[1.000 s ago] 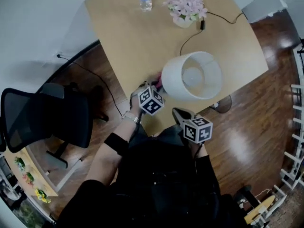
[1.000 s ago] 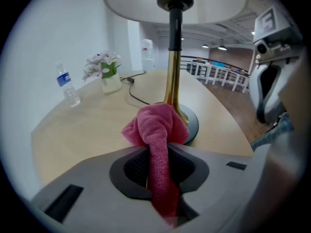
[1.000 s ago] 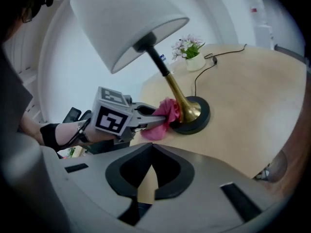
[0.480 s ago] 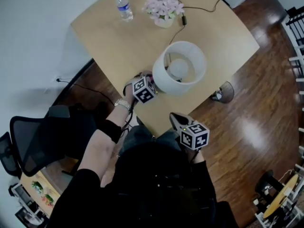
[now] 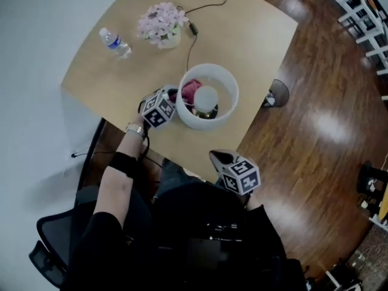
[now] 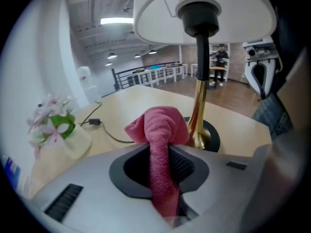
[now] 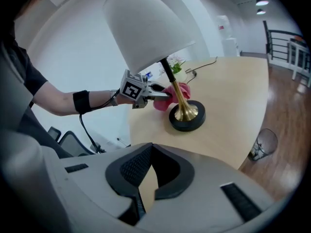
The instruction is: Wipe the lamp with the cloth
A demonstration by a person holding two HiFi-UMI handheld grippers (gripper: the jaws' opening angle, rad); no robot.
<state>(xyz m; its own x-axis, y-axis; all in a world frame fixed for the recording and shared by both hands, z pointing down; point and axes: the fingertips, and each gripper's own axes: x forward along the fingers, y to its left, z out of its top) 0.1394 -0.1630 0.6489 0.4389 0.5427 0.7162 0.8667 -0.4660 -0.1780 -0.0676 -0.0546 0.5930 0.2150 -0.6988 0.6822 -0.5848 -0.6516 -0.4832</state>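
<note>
Left fingers (image 6: 187, 165) pinch the cloth (image 6: 158, 130) beside the lamp (image 6: 198, 110); right fingers (image 7: 136, 166) pressed together.

A light wooden table (image 5: 254, 29) with rounded corners is shown. The lamp (image 5: 207, 96) is stood on its round black base (image 7: 187, 119) close to the near edge. A water bottle (image 5: 115, 43) is placed by the left edge, with a pot of pink flowers (image 5: 160, 26) just beside it, further in. A black cord (image 5: 206, 8) is laid from the far edge toward the lamp.
</note>
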